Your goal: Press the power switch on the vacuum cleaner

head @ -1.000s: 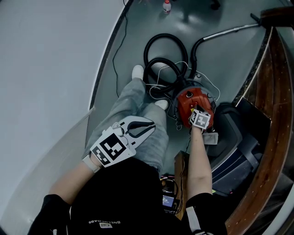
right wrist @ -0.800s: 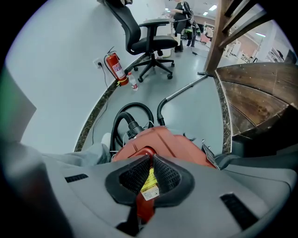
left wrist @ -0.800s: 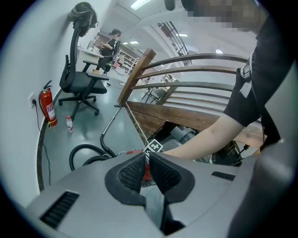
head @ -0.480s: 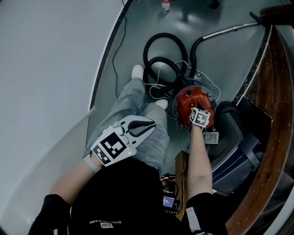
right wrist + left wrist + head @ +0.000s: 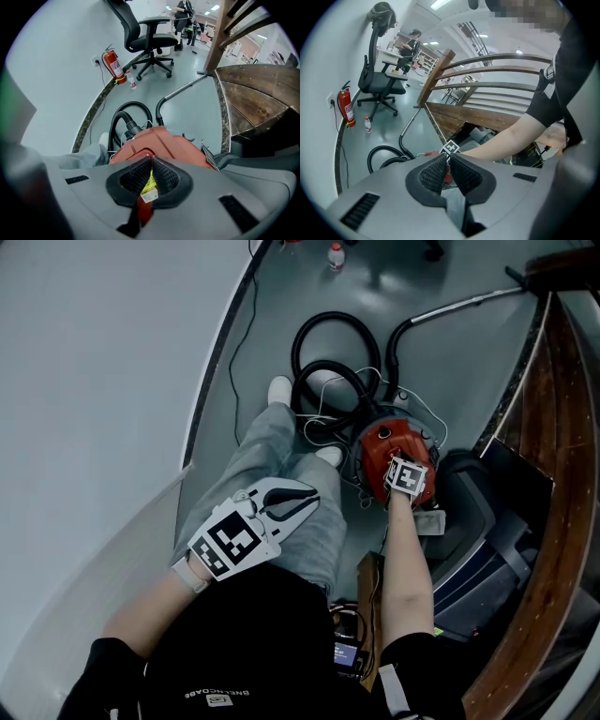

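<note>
Person is sitting over a grey floor [image 5: 450,362]. Red vacuum cleaner [image 5: 375,442] is lying on that floor just beside the person's right shoe, next to the foot of a wooden staircase [image 5: 562,427]. Its black hose [image 5: 337,315] is coiling on the floor beyond it, and the metal wand [image 5: 459,304] is running off toward the stairs.

Right gripper [image 5: 151,161] is reaching down onto the vacuum cleaner [image 5: 164,140]. Its jaws are closing tip to tip and sitting against the red top housing. A yellow-and-white label [image 5: 149,187] is showing in the gap behind the tips. The switch itself is hidden under the jaws, so contact with it can't be told.

Left gripper [image 5: 446,158] is hovering above the person's grey trouser leg [image 5: 281,442], well apart from the vacuum cleaner. Its jaws are meeting at the tips with nothing between them.

Office chair [image 5: 379,84], fire extinguisher [image 5: 347,110] and small bottle [image 5: 368,124] are standing by the far wall.
</note>
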Tool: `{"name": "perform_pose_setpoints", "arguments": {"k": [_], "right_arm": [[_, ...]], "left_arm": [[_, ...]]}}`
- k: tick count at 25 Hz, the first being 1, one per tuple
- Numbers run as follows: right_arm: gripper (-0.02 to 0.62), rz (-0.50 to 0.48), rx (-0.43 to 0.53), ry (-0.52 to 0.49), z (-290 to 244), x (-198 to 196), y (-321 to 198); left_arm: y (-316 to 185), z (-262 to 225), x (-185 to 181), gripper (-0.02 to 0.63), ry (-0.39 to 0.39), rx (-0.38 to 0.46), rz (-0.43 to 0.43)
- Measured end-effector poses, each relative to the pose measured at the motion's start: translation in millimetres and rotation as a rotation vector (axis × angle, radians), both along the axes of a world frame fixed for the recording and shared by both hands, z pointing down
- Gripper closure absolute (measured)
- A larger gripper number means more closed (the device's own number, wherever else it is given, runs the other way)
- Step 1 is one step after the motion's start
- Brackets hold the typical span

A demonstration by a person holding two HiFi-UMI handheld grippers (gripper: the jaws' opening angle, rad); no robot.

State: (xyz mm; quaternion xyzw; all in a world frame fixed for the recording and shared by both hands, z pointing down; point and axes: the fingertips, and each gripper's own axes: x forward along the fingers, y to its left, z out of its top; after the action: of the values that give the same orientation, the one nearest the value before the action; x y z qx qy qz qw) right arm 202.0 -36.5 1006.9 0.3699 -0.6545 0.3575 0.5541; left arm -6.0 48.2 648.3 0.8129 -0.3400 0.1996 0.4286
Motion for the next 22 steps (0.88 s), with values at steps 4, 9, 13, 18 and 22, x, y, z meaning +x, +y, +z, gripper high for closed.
{"name": "perform_pose_setpoints", "arguments": {"k": [4,9,13,18,22], "right_arm": [[0.568,-0.008,0.004,0.006,-7,0,1],[0.568,0.012,0.026,-0.011,-24,-7,0],[0.568,0.000,0.033,-0.032,-48,-22,3],[0.568,0.025,0.061,-0.075,-81,-34,4],[0.568,0.061,0.088,-0.123,-113,-45,3]], "left_arm": [[3,-4,0,0.591,-0.005,0.009,0.008],[-1,-13,0,0.591,-0.004,0.024,0.017],[-7,-24,-3,0.591,0.005,0.041,0.028],[-14,-42,-9,0.591,0.001,0.072,0.044],[-17,-54,-18,0.591,-0.005,0.088,0.062]]}}
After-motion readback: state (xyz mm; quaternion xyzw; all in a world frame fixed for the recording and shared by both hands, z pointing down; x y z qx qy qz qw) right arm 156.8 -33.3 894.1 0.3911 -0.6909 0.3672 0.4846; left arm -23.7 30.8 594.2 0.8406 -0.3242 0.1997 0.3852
